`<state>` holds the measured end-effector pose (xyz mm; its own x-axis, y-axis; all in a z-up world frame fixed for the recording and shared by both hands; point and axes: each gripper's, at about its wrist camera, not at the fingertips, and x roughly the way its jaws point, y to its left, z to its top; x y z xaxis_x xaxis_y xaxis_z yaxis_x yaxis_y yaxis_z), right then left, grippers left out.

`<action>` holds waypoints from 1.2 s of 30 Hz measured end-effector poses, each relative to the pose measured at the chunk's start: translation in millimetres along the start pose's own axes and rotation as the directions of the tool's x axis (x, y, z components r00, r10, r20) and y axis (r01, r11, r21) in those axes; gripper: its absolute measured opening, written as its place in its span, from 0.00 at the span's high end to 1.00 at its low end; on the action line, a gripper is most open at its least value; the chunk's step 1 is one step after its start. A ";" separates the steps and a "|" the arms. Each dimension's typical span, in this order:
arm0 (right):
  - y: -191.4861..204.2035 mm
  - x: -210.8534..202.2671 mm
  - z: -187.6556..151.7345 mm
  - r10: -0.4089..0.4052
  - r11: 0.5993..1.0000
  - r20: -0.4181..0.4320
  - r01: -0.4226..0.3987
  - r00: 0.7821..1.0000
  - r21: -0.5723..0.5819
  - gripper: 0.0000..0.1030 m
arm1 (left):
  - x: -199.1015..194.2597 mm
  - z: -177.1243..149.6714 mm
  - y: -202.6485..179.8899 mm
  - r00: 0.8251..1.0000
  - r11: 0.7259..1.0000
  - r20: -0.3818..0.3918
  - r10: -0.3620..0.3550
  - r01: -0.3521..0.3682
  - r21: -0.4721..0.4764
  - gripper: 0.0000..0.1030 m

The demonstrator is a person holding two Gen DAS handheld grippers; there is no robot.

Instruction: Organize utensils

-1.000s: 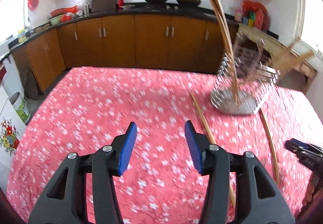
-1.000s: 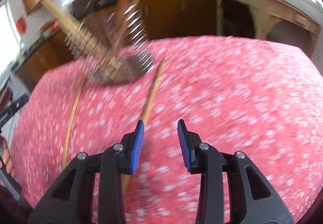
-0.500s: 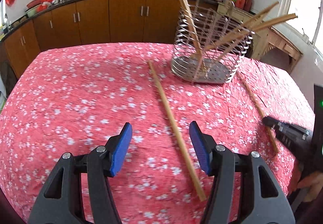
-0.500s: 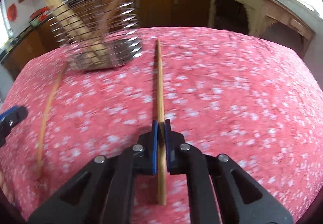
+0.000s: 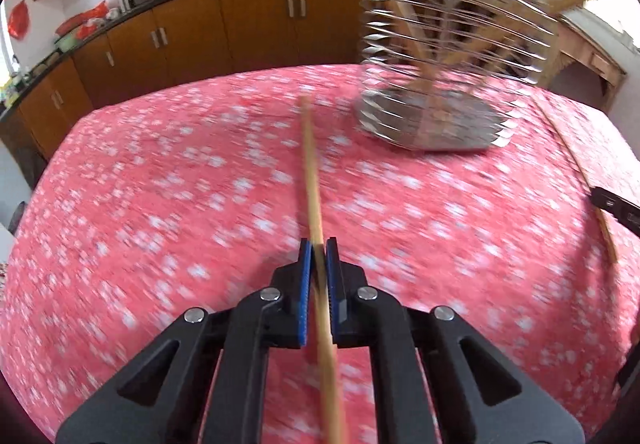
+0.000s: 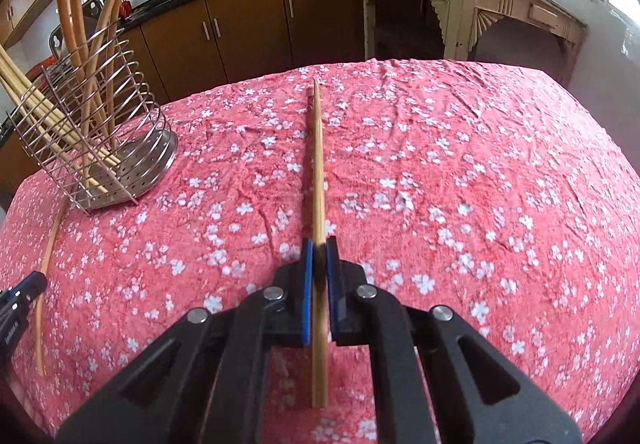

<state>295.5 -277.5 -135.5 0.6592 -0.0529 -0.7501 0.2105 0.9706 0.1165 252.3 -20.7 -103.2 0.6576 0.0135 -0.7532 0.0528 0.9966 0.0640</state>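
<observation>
My left gripper is shut on a long wooden chopstick that points ahead over the red floral tablecloth. My right gripper is shut on another wooden chopstick, held just above the cloth. A wire utensil holder with several chopsticks in it stands ahead right of the left gripper; in the right wrist view the holder is at the far left. In the left wrist view the right gripper's chopstick shows at the right edge.
Brown kitchen cabinets with a black counter run along the far wall. An old pale wooden sideboard stands beyond the table's right side. The table edge falls away on the far side. The left gripper's tip shows at the left.
My left gripper has closed on the chopstick that lay between its open fingers. The right gripper stays shut on its chopstick and has lifted it slightly.
</observation>
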 end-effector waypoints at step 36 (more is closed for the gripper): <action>0.9 -29.0 -39.6 -0.004 0.999 0.008 0.004 1.000 -0.037 0.80 | -17.7 -28.6 64.8 0.999 0.999 -0.010 -0.033 0.033 -0.007 0.63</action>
<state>248.0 -265.9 -139.5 0.6639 -0.0581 -0.7456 0.1865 0.9784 0.0897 222.6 46.0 -104.4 0.6484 -0.0184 -0.7611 0.0693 0.9970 0.0350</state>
